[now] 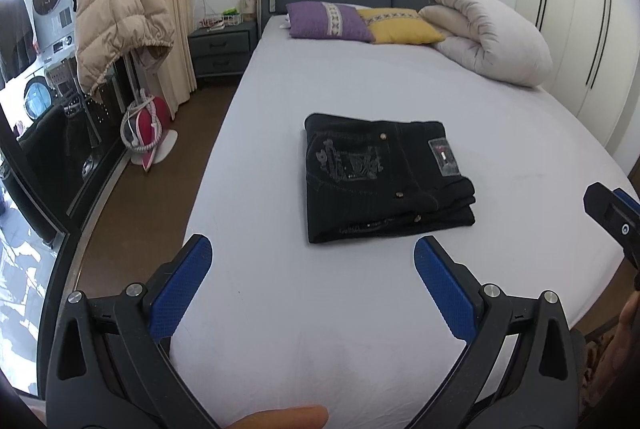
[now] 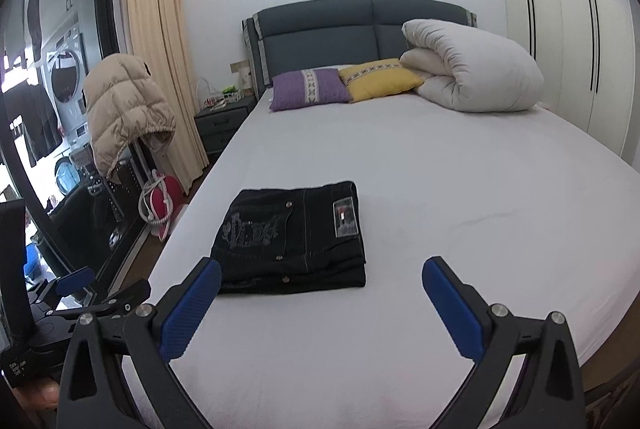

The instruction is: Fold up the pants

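On the bed [image 1: 360,329], folded black pants [image 1: 384,181], both grippers [image 1: 312,261] [image 2: 320,283] spread wide, empty

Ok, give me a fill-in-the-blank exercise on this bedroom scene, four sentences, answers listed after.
1. The black pants lie ____ into a compact stack on the bed.
2. Both the left gripper and the right gripper have their jaws ____.
3. The pillow beside the purple pillow is ____ in colour.
4. The rolled white duvet rests near the ____ headboard.

Answers: folded; open; yellow; grey
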